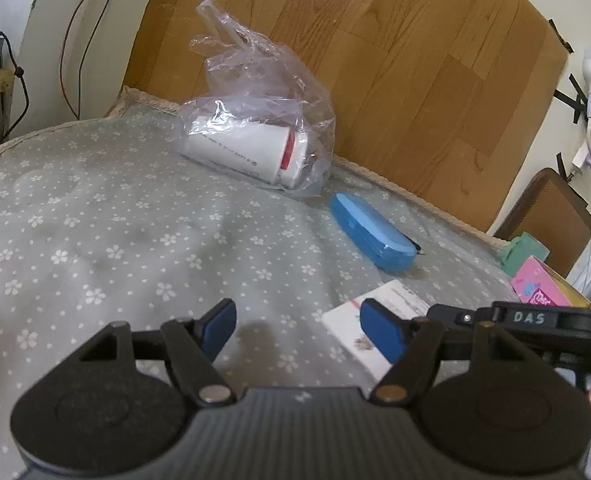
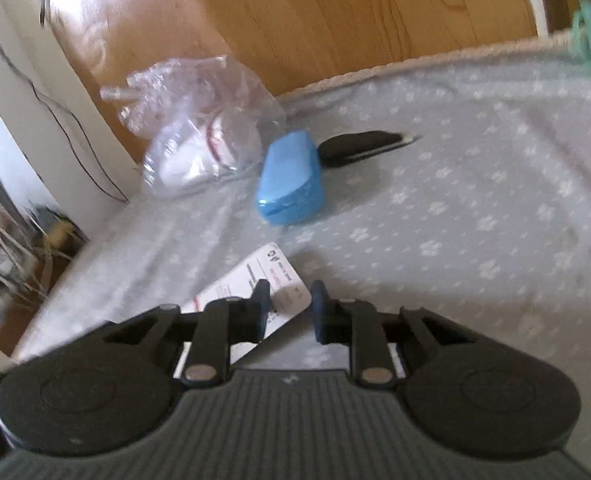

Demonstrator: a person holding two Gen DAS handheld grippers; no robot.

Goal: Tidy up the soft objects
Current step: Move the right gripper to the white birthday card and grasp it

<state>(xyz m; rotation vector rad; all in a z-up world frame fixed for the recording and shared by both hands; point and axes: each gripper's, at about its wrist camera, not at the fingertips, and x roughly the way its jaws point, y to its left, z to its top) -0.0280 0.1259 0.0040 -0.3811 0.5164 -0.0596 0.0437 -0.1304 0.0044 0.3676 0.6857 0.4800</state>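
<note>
A clear plastic bag (image 1: pixel 255 148) (image 2: pixel 199 140) with a white, red-banded container inside lies on the grey flowered bedspread (image 1: pixel 95 220) near the headboard. Beside it lies a blue case (image 1: pixel 371 232) (image 2: pixel 291 180), and a black object (image 2: pixel 359 146) sits just behind the case. Closer in, a white printed card (image 1: pixel 343 328) (image 2: pixel 255 276) lies flat on the bed. My left gripper (image 1: pixel 295 312) is open wide above the cloth, its right finger over the card, nothing between the jaws. My right gripper (image 2: pixel 290 296) hovers over the card's corner, jaws a narrow gap apart, pads not pressing on it.
A wooden headboard (image 1: pixel 415 60) backs the bed. A pink box (image 1: pixel 539 284) and a green object (image 1: pixel 523 252) sit at the bed's right edge. Cables (image 1: pixel 75 40) hang on the left wall, and clutter (image 2: pixel 11 248) lies on the floor beside the bed.
</note>
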